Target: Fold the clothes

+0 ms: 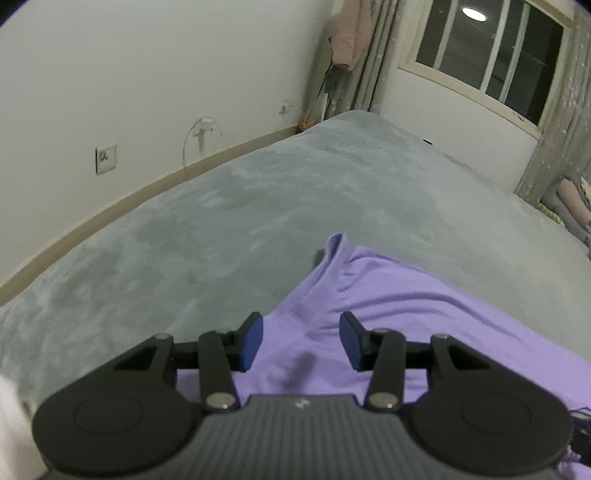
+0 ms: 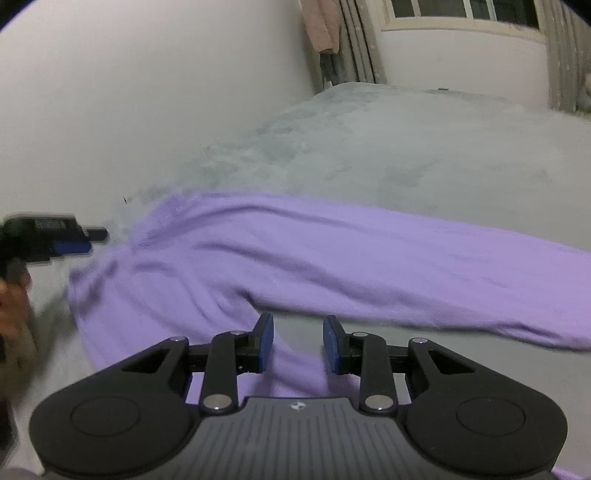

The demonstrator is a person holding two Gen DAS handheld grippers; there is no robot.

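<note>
A lilac garment (image 1: 388, 306) lies spread on a grey plush bed cover (image 1: 221, 221). In the right wrist view the garment (image 2: 295, 258) stretches across the bed with a long sleeve running to the right. My left gripper (image 1: 301, 341) is open just above the cloth near its left edge, holding nothing. It also shows in the right wrist view (image 2: 74, 243) at the far left, blurred. My right gripper (image 2: 297, 343) is open over the garment's near edge, holding nothing.
The bed cover (image 2: 406, 147) reaches to a white wall (image 1: 129, 74) on the left. A window (image 1: 491, 51) with curtains is at the far end. A pink cloth (image 1: 349, 33) hangs in the corner. A wall socket (image 1: 106, 158) sits low on the wall.
</note>
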